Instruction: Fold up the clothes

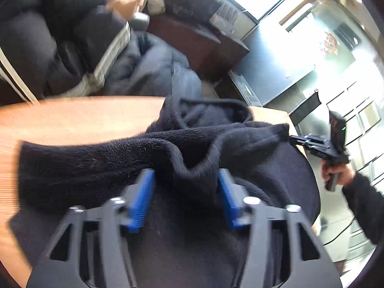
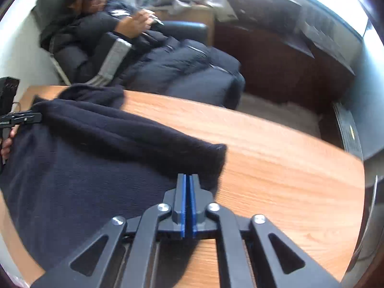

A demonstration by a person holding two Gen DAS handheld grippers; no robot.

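A black fleece garment [image 1: 96, 163] lies bunched on the wooden table [image 1: 72, 117]. My left gripper [image 1: 184, 187] sits low over it with its blue pads [image 1: 141, 192] wide apart. A thick fold of the fleece dips between them, and the pads do not visibly press it. In the right wrist view the garment [image 2: 72, 180] covers the table's left side. My right gripper [image 2: 188, 178] has its pads together on the garment's near edge, beside a sleeve end [image 2: 211, 158]. In the left wrist view the right gripper [image 1: 291, 139] meets the garment's corner. The left gripper [image 2: 38, 117] appears at the far left.
A person in a dark puffer jacket [image 2: 156, 67] sits in a chair just behind the table [image 2: 288, 168]. A dark wooden cabinet [image 2: 276, 60] stands further back. A hand [image 1: 336, 172] in a dark sleeve holds the right gripper. Bare tabletop shows right of the garment.
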